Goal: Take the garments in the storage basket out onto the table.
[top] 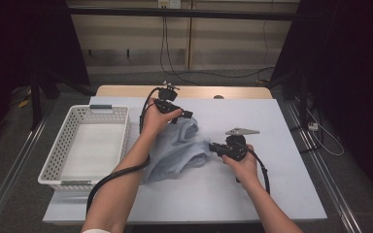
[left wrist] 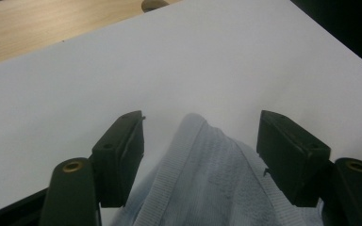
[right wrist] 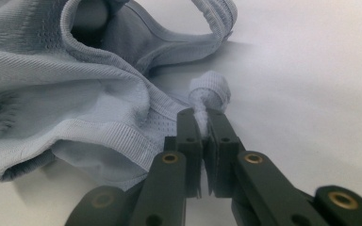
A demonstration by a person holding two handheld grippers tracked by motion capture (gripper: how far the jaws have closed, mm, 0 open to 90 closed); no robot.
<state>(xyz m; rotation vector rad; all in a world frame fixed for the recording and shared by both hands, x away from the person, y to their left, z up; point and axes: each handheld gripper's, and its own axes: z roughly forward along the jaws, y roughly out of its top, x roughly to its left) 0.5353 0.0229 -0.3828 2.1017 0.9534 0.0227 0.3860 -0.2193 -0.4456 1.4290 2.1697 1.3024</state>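
A light blue knitted garment [top: 179, 150] lies crumpled on the white table cover [top: 252, 189] between the person's hands. At its far edge is my left gripper [top: 182, 115], held open. In the left gripper view a raised fold of the garment [left wrist: 207, 179] stands between the spread jaws of the left gripper [left wrist: 200, 117], with a gap on the left side. My right gripper [top: 213, 145] is at the garment's right edge. It is shut on a ribbed hem [right wrist: 209, 92], which bunches out past the tips of the right gripper [right wrist: 200, 113].
A white perforated basket [top: 51, 165] stands at the table's left side. Bare wooden tabletop [top: 126, 91] shows beyond the cover's far edge. Cables trail from both grippers along the forearms. The cover lies bare to the right and front of the garment.
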